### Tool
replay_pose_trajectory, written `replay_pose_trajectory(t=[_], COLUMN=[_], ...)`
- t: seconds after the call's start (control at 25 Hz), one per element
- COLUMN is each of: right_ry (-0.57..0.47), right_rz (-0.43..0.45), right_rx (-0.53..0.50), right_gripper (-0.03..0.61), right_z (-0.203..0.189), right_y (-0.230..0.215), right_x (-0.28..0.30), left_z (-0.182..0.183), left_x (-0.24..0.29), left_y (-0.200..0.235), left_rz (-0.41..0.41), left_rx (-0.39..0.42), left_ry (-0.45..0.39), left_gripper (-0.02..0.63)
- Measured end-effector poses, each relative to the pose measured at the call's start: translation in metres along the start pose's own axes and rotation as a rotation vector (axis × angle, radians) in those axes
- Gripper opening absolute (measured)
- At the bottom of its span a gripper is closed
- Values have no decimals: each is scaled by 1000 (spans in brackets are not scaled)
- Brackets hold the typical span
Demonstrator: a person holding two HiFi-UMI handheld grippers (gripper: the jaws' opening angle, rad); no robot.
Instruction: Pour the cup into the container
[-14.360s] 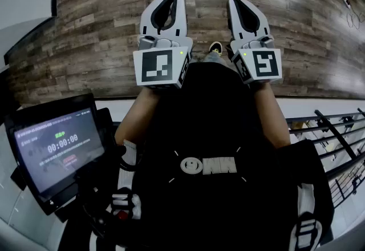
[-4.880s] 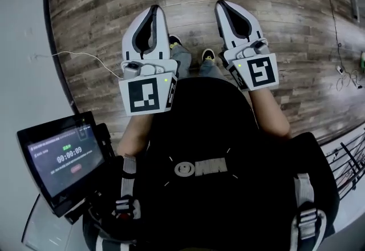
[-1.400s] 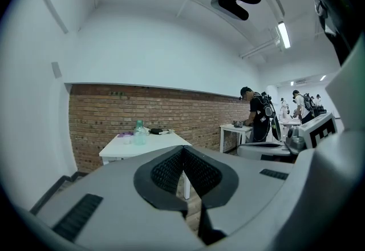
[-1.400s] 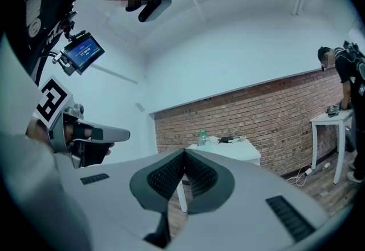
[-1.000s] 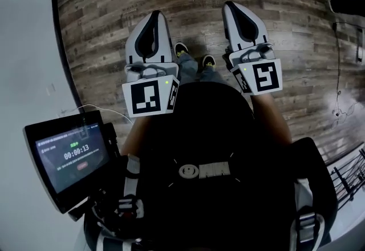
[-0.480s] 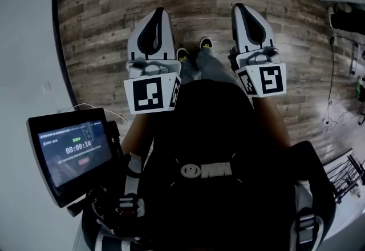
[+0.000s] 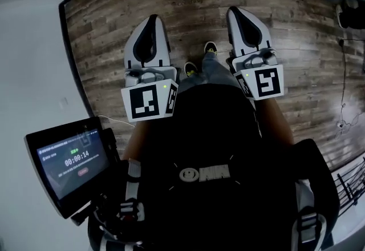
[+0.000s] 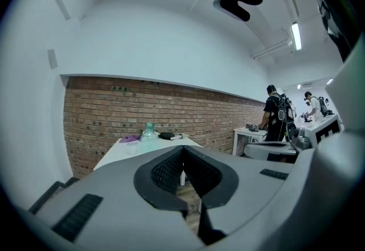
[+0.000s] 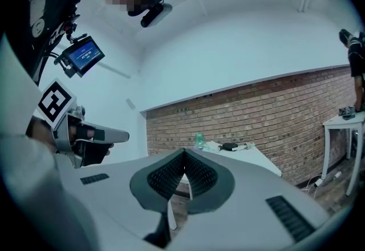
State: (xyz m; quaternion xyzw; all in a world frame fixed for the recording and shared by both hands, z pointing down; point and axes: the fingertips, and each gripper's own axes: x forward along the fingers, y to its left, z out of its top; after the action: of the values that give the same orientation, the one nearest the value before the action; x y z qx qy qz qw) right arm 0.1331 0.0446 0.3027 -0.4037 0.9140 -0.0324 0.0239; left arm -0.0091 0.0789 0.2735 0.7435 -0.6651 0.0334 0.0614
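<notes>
Nothing of the pour has begun, as I judge it; the person stands on the wooden floor (image 7: 108,27), both tools held out level in front and neither one carrying anything.

The left gripper (image 7: 151,20) has its jaws pressed together with nothing between the ribbed pads; the right gripper (image 7: 236,12) is closed and empty in the same way; its own view shows the pads meeting at a point.

The things for the task sit well apart from both, on a white desk (image 8: 114,157) against the brick wall (image 8: 97,113); on it stands a clear bottle with a green top (image 8: 149,132), which may be the container; a purple thing (image 8: 131,138) and a dark thing (image 8: 166,136) lie near it. The cup I cannot pick out for certain; anything that small on the desk is too faint to tell.

From the right gripper view the same desk (image 9: 256,160) and bottle (image 9: 199,140) show straight ahead beyond the closed jaws.

A small screen (image 7: 69,160) hangs at the person's left side; other people (image 8: 278,118) stand at another desk further off.

So all of it is left: reach the desk, open a gripper, take the cup, tip it over the container; steadying the container with the other gripper looks sensible.
</notes>
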Motion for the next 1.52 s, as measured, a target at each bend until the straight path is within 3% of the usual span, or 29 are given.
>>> replay_pose_trajectory(t=[0.2,0.4,0.8,1.08,1.28,1.52], right_ry=[-18,23,12,46,46,53], right_rz=[-7,-3,62,88,98,86], right_rx=[46,55,14,-8,-83,-88], right_gripper=[5,5,5,5,5,5], right_z=[3,-1,4,8,9,12], right_y=[-60,-67,-26,2,16,11], right_x=[39,43,157,262,280,274], left_z=[4,12,20,34,31,36], left_x=[68,78,122,168,180,181], left_y=[-13,-15,90,187,207,210], left_rz=[-13,-6,31,45,30,37], left_rx=[33,39,-30,-83,-100,-108], left_ry=[55,38,4,-41,-45,-64], left_gripper=[2,2,2,2,2,2])
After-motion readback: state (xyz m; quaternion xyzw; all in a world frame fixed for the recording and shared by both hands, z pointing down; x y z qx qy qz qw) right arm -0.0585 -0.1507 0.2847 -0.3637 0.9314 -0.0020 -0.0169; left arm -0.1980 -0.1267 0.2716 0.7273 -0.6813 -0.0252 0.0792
